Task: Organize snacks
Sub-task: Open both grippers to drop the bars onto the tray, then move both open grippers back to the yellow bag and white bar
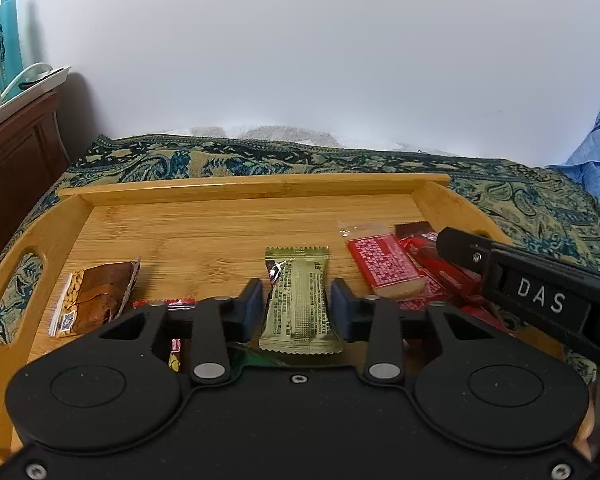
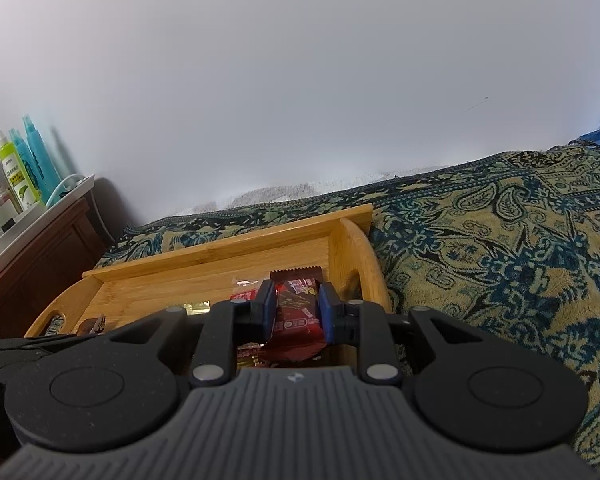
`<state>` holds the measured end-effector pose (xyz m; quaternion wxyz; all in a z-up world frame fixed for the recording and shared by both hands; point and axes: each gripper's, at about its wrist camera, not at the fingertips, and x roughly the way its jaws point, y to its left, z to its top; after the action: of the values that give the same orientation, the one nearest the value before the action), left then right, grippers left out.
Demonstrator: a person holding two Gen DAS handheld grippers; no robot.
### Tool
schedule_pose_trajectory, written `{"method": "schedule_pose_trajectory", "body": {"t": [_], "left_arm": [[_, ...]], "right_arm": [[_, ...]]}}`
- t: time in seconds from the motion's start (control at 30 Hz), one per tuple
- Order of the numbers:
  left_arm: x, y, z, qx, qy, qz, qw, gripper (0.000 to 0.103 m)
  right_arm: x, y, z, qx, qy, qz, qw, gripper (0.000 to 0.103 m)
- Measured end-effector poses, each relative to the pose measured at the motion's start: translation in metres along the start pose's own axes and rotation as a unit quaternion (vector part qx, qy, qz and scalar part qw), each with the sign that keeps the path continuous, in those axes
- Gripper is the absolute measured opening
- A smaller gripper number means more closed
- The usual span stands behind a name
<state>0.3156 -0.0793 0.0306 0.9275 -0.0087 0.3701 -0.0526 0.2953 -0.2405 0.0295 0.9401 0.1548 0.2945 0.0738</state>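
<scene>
bamboo tray (image 1: 236, 190) with cut-out handles, resting on a paisley blanket (image 2: 500, 248) on a bed. contents: green-gold snack packet (image 1: 298, 304) lying flat near the tray's middle, between the fingers of the left gripper (image 1: 298, 308), which stand apart with a small gap on each side, released; brown peanut-bar packet (image 1: 96, 300) toward the left handle; red-and-white wafer packet (image 1: 384, 264) to the right, overlapping a heap of red wrappers (image 1: 440, 272). right gripper (image 2: 298, 310) at the tray's right end, fingers set against both sides of a dark red snack packet (image 2: 296, 312), grasping it above the heap. beyond the bed, left: dark wooden cabinet (image 2: 40, 256) bearing a white tray with teal and green bottles (image 2: 24, 164).
</scene>
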Motion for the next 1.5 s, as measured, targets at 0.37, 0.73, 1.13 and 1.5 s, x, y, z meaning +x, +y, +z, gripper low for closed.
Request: {"method": "schedule_pose_trajectory", "body": {"t": [0.37, 0.73, 1.13, 1.5], "left_arm": [[-0.051, 0.008, -0.005, 0.008, -0.025, -0.003, 0.9996, 0.068], [-0.118, 0.03, -0.047, 0.014, -0.04, -0.008, 0.9991, 0.09], [-0.177, 0.065, -0.075, 0.047, -0.063, 0.015, 0.9968, 0.097], [-0.199, 0.114, -0.111, 0.008, -0.05, 0.012, 0.9986, 0.098]], "right_arm": [[-0.032, 0.008, 0.008, 0.0, -0.04, 0.007, 0.999, 0.056], [-0.091, 0.025, -0.015, -0.03, -0.083, 0.016, 0.996, 0.091], [-0.134, 0.058, -0.052, -0.097, -0.09, 0.038, 0.99, 0.103], [-0.148, 0.064, -0.077, -0.118, -0.076, 0.045, 0.989, 0.103]]}}
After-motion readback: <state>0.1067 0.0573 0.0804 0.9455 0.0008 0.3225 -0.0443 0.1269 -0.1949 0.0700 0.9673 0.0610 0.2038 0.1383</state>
